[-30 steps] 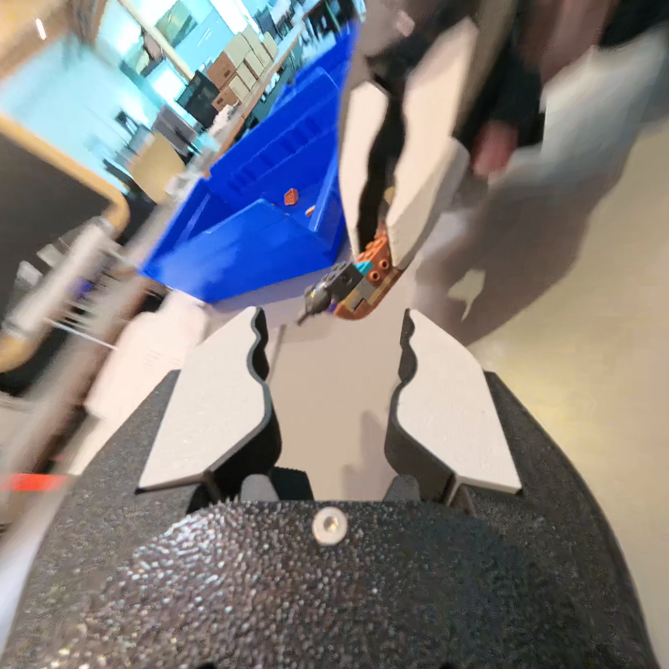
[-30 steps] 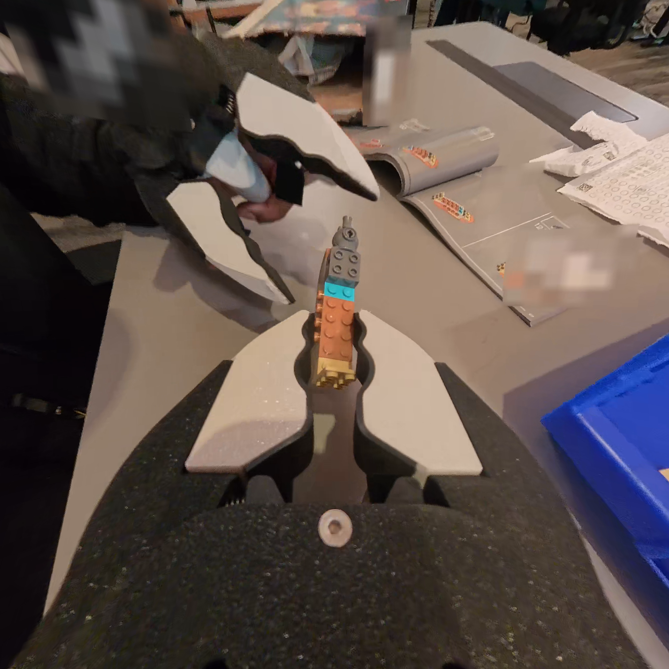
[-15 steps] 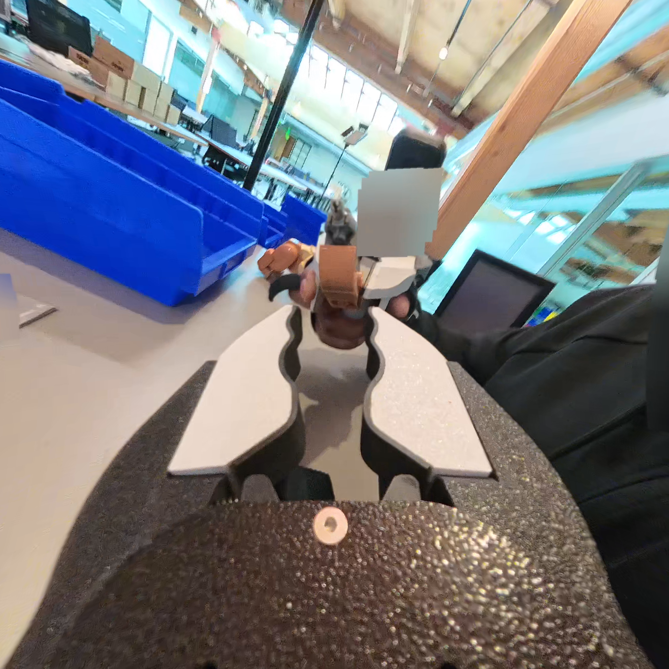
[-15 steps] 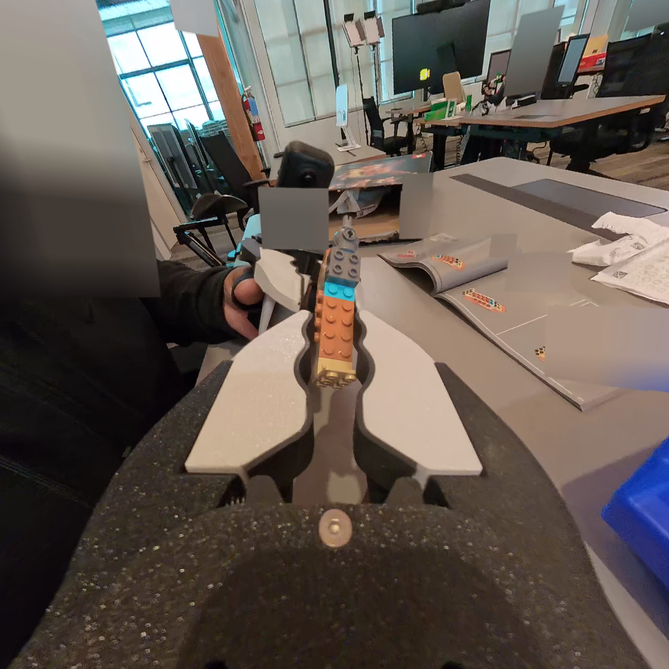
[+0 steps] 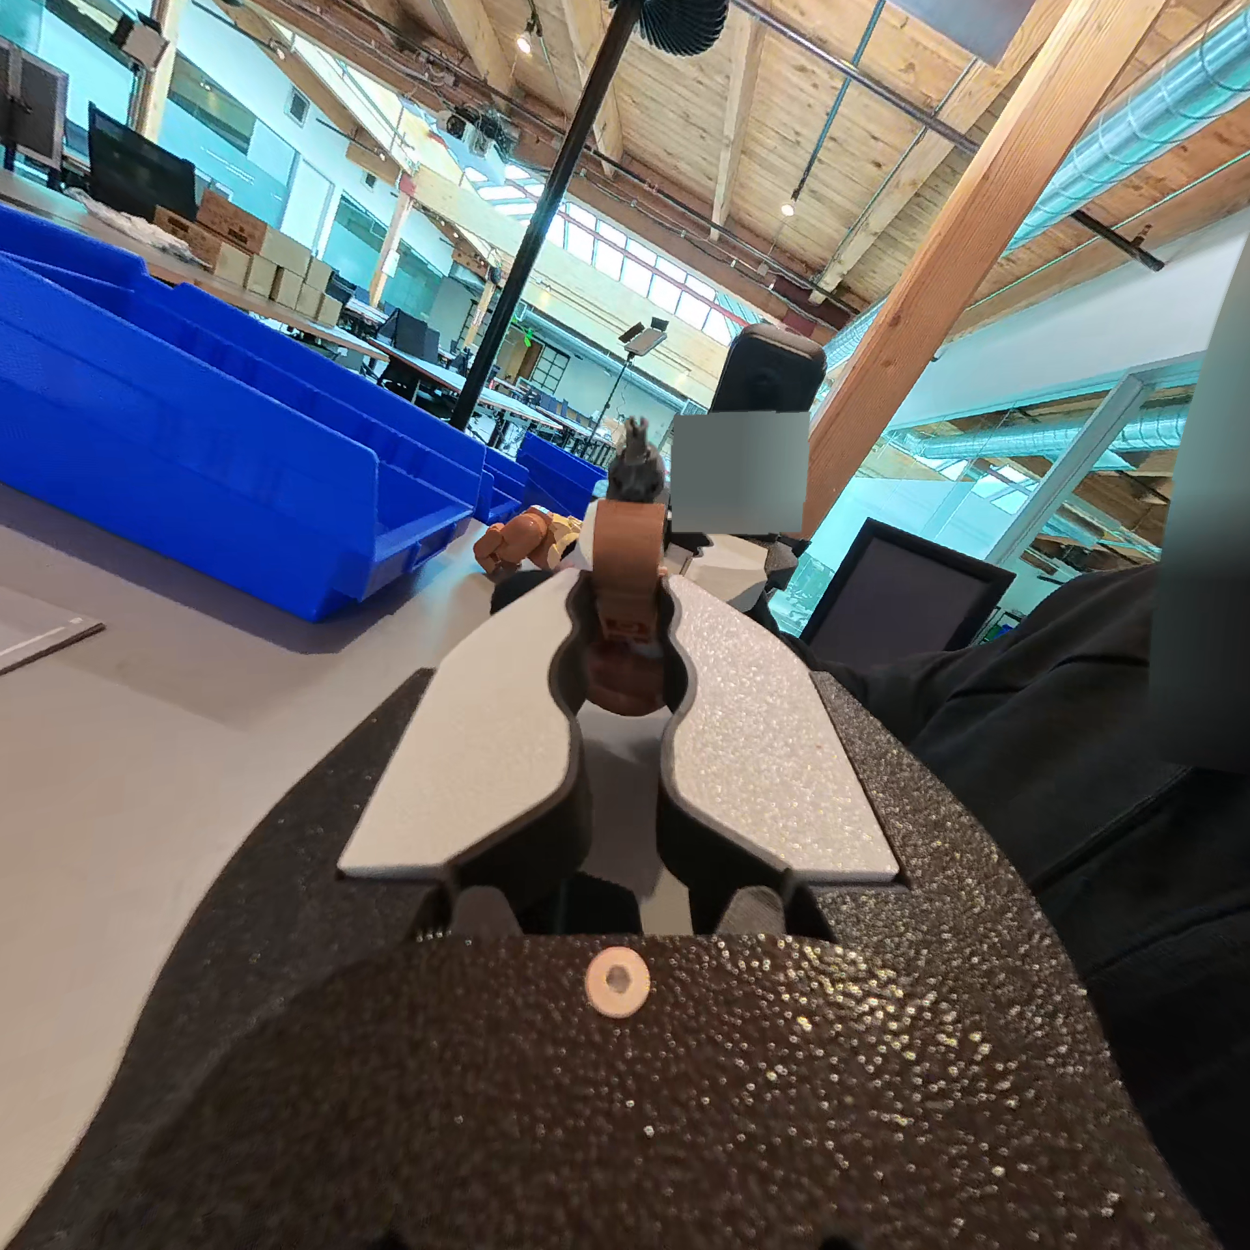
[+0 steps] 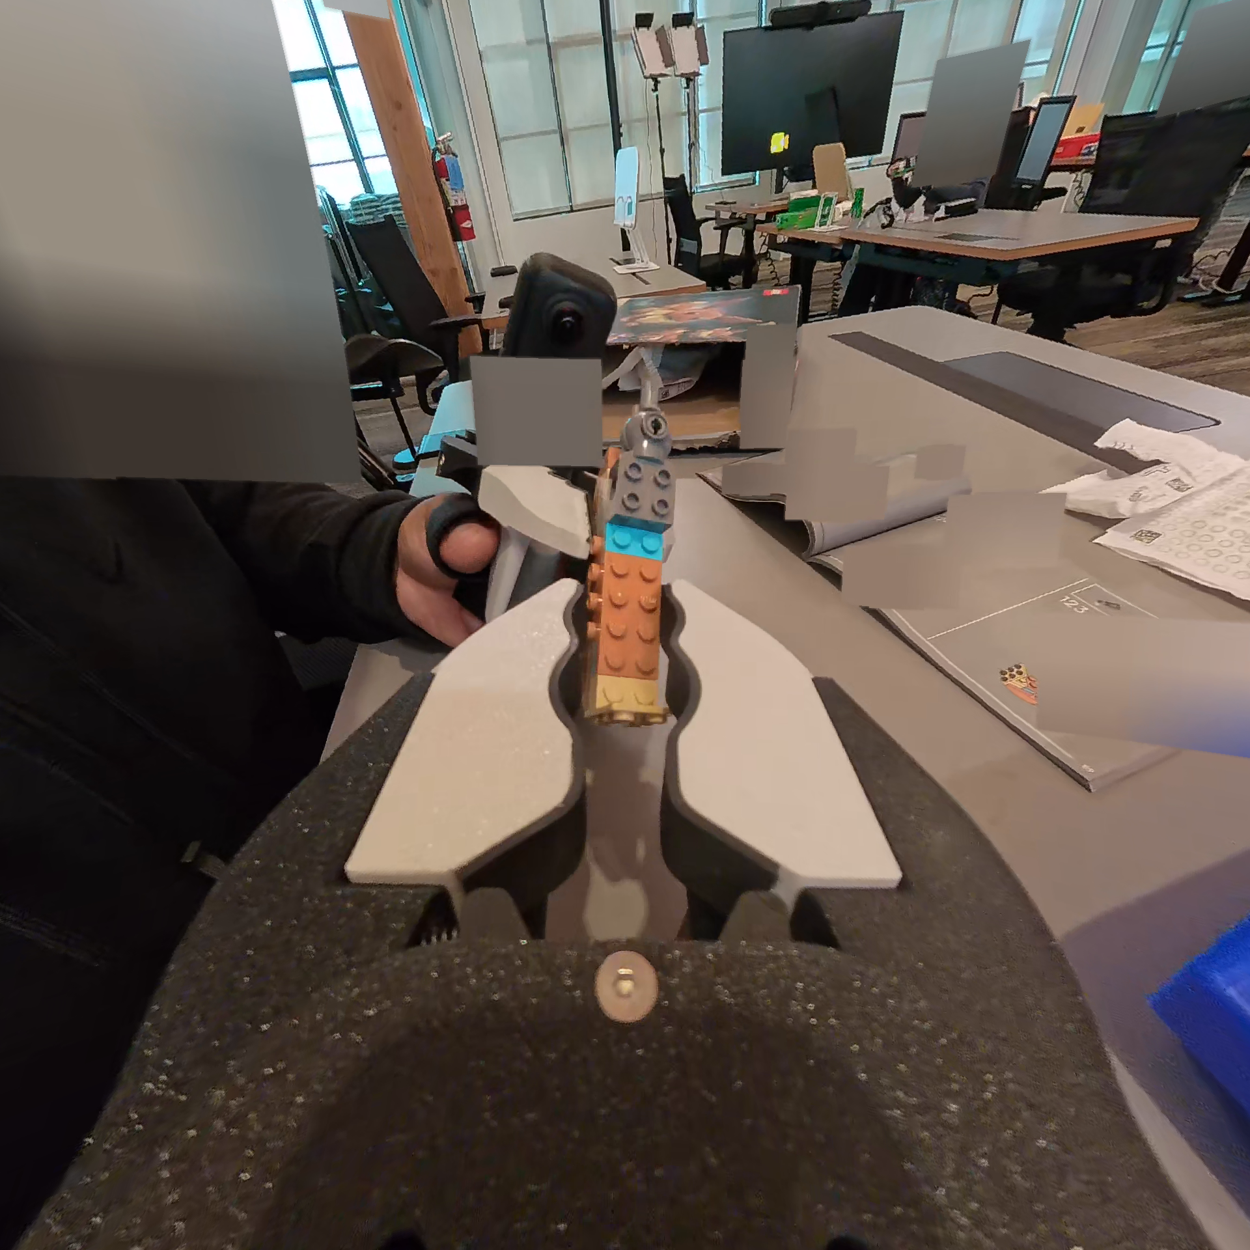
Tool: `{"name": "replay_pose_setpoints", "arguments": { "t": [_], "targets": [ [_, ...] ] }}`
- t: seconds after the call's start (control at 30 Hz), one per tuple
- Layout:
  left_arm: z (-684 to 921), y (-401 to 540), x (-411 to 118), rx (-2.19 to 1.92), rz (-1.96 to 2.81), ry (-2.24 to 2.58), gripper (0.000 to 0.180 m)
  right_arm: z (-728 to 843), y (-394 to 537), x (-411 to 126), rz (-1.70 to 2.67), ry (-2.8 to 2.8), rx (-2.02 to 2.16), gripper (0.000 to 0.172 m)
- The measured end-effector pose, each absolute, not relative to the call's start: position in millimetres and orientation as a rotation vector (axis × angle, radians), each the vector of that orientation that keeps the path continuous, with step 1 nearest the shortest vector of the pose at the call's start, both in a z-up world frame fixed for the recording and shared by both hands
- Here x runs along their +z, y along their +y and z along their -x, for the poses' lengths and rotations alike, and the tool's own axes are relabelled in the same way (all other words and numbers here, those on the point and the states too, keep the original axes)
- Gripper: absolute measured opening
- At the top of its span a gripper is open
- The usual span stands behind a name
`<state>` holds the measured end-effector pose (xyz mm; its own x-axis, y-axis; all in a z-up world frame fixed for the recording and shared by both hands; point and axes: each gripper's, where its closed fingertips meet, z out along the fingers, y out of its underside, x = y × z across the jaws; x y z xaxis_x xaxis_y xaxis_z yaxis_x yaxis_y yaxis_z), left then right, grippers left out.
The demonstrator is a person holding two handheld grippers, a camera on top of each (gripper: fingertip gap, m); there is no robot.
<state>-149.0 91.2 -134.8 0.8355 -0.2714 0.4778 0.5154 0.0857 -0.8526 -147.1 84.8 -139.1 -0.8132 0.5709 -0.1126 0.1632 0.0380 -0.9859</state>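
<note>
A slim brick assembly [image 6: 632, 609] of orange, tan, blue and grey pieces stands upright above the grey table [image 6: 947, 845]. My right gripper [image 6: 626, 595] is shut on its orange lower part. My left gripper [image 5: 622, 588] faces it from the other side and is shut on the same assembly, whose smooth brown back [image 5: 629, 548] shows between its fingertips, with the dark grey tip above. In the right wrist view one left finger [image 6: 534, 507] presses against the assembly's side near the blue piece. The other left finger is hidden behind the assembly. A person's hand [image 6: 440, 575] holds the left gripper.
Blue bins [image 5: 203, 460] stand on the table at the left, and a small brown and tan brick build [image 5: 521, 544] lies near them. An open booklet [image 6: 981, 642] and white printed sheets [image 6: 1184, 527] lie to the right. A blue bin corner [image 6: 1211, 1014] is at the lower right.
My left gripper swung round to face the right gripper, moved in and closed from wide open onto the assembly. The right gripper kept its hold and tilted up.
</note>
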Motion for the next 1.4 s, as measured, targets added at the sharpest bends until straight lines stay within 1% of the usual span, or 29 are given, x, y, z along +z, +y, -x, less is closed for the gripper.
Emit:
{"name": "replay_pose_setpoints", "arguments": {
  "t": [0.17,0.37,0.53,0.57,0.67,0.77,1.4],
  "targets": [
    [148,89,-136,-0.577,1.372,-0.196,0.016,147,83,-142,0.745,-2.027,1.805,0.021],
    [148,88,-137,-0.574,1.393,-0.183,0.016,144,85,-147,0.717,-2.082,1.745,0.035],
    [146,88,-150,-0.476,1.545,-0.099,0.016,146,94,-135,0.707,-2.064,1.755,0.036],
    [144,88,-153,-0.448,1.587,-0.071,0.017,146,94,-136,0.704,-2.076,1.755,0.036],
    [139,89,-165,-0.389,1.691,-0.003,0.016,146,90,-144,0.691,-2.132,1.717,0.029],
    [137,90,-171,-0.372,1.742,0.021,0.016,144,88,-152,0.691,-2.174,1.708,0.018],
    [135,91,-198,-0.320,2.117,0.143,0.016,139,92,-177,0.729,-2.325,1.615,0.016]
  ]
}}
